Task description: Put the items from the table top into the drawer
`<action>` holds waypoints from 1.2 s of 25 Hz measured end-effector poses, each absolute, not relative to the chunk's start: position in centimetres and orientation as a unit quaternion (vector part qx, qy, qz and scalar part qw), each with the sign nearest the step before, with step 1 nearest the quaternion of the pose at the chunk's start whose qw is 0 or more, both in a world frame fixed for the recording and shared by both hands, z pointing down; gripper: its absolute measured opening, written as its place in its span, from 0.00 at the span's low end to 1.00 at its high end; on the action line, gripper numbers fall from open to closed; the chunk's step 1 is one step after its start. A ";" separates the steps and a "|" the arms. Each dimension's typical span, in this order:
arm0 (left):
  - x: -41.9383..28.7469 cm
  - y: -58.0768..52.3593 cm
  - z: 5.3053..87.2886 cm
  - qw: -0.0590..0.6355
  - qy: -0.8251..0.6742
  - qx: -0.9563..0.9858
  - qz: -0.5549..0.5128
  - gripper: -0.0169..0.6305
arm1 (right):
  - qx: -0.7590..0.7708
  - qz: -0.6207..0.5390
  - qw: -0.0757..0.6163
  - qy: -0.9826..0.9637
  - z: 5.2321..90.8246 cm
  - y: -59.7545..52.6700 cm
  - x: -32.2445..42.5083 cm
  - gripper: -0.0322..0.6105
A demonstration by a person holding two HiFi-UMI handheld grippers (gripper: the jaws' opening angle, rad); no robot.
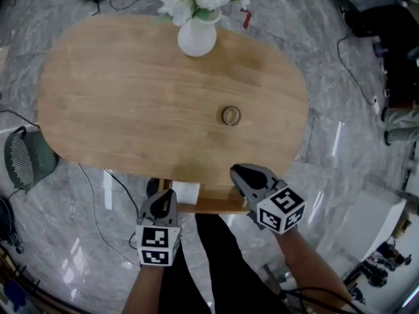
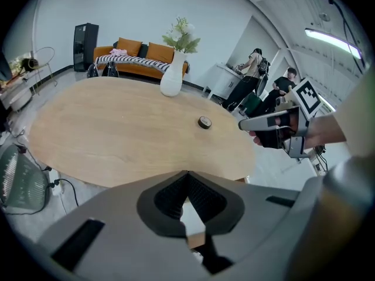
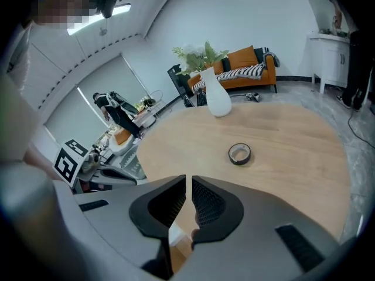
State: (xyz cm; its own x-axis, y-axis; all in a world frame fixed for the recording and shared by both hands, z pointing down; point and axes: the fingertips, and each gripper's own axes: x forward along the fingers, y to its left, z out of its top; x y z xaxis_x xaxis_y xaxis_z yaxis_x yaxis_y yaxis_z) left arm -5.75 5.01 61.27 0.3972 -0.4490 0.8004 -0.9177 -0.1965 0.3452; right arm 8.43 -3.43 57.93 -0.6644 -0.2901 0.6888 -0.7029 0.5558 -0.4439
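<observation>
A small roll of tape (image 1: 230,116) (image 2: 204,122) (image 3: 239,154) lies flat on the oval wooden table (image 1: 118,90), right of centre. Below the table's near edge a wooden drawer (image 1: 216,207) sticks out a little, with something white (image 1: 188,191) at its left end. My left gripper (image 1: 163,196) (image 2: 187,173) hangs over that white thing, shut and empty. My right gripper (image 1: 235,171) (image 3: 188,177) hovers at the near table edge above the drawer. Its jaws stand almost together with a thin slit and nothing between them. It points toward the tape, a short way off.
A white vase with flowers (image 1: 197,36) (image 2: 172,81) (image 3: 217,101) stands at the table's far edge. A green fan (image 1: 26,159) and cables lie on the marble floor at the left. The person's legs are beneath the drawer. A sofa (image 2: 137,54) and people stand far behind.
</observation>
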 end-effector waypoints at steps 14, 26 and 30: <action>-5.1 3.6 61.7 0.437 -0.458 0.729 0.261 0.03 | 0.258 0.318 0.346 -0.844 61.5 -10.2 7.5 0.18; -8.2 3.0 62.2 0.459 -0.493 0.700 0.236 0.03 | 0.233 0.274 0.417 -0.835 64.6 -13.2 7.2 0.21; -8.7 3.3 62.6 0.463 -0.493 0.697 0.237 0.03 | 0.225 0.267 0.453 -0.820 66.5 -13.9 7.5 0.23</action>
